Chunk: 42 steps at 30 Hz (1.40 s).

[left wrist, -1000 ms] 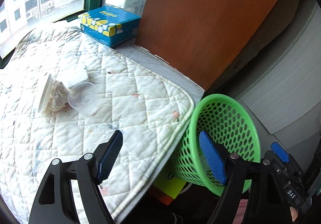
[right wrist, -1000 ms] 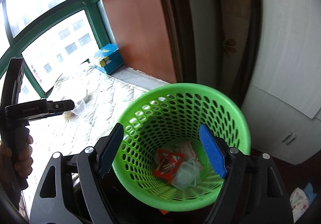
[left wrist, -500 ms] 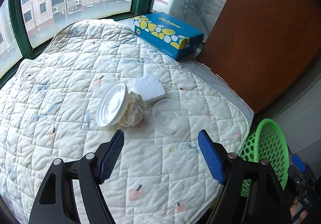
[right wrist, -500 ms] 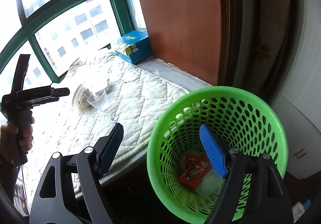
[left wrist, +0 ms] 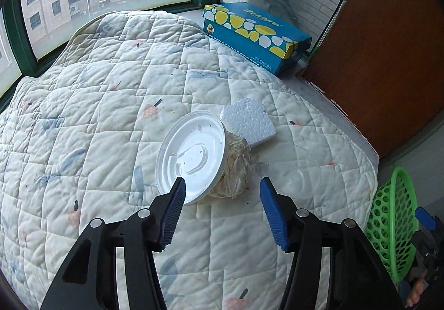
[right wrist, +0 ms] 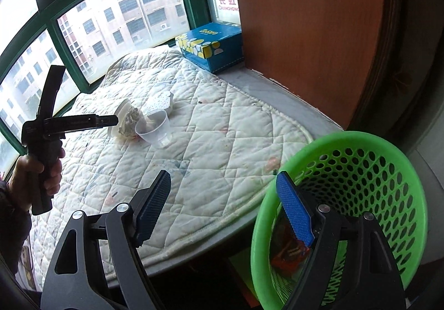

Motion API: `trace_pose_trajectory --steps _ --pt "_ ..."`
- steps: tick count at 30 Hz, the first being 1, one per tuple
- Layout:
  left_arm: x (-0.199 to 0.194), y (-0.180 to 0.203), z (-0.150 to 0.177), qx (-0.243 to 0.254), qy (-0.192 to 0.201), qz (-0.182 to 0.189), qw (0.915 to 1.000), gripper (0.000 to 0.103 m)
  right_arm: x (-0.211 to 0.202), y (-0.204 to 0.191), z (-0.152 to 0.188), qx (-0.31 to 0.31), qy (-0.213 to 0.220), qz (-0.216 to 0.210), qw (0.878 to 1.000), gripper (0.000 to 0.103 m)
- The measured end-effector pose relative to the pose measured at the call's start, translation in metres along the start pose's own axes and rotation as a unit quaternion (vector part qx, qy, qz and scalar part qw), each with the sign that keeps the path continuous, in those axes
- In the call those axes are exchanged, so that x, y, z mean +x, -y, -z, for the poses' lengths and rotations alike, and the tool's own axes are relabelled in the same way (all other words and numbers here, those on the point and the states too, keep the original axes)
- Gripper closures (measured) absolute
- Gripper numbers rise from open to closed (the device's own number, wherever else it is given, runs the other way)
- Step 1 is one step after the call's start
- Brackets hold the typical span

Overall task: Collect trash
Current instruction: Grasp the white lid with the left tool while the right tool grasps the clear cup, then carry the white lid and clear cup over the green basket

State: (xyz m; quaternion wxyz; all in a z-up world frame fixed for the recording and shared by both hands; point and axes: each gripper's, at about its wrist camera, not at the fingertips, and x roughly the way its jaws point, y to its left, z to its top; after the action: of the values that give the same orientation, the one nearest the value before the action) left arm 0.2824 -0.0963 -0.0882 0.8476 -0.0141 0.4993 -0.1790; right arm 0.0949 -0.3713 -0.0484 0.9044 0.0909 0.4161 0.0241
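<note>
Left wrist view: close above the quilted pad (left wrist: 116, 104), angled steeply down past its own fingers toward the window. Right wrist view: farther back at the pad's near edge beside the green basket (right wrist: 360, 160), facing the same window. Shared: pad, trash cluster, blue box (left wrist: 255, 35).
</note>
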Motion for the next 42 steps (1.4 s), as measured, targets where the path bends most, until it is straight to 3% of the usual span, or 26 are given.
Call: trace_pose_trajectory --steps 5,10,13,26,31,36,42 --pt "0.01 -0.008 -0.005 -0.004 0.002 0.017 0.9998 0.06 0.017 -0.012 -0.006 -0.015 -0.01 -0.007 1.0 0.025" --pt "0.01 -0.012 -0.005 0.006 0.004 0.031 0.9995 0.091 0.034 -0.024 -0.014 -0.028 -0.02 -0.017 0.999 0.025" --pt "0.004 -0.017 -0.003 0.005 0.012 0.033 0.9994 0.095 0.046 -0.034 -0.018 -0.038 -0.026 -0.027 0.999 0.025" --pt "-0.032 -0.047 0.003 -0.039 0.028 0.055 0.9973 0.098 0.114 -0.092 -0.041 -0.112 -0.05 -0.062 0.991 0.025" --pt "-0.048 -0.051 0.01 -0.043 0.039 0.063 0.9964 0.098 0.139 -0.105 -0.047 -0.131 -0.058 -0.053 0.988 0.025" --pt "-0.059 -0.052 0.016 -0.046 0.041 0.071 0.9955 0.098 0.159 -0.109 -0.052 -0.125 -0.069 -0.052 0.988 0.042" --pt "-0.064 -0.046 0.021 -0.046 0.041 0.079 0.9949 0.098 0.145 -0.106 -0.05 -0.121 -0.055 -0.054 0.99 0.043"
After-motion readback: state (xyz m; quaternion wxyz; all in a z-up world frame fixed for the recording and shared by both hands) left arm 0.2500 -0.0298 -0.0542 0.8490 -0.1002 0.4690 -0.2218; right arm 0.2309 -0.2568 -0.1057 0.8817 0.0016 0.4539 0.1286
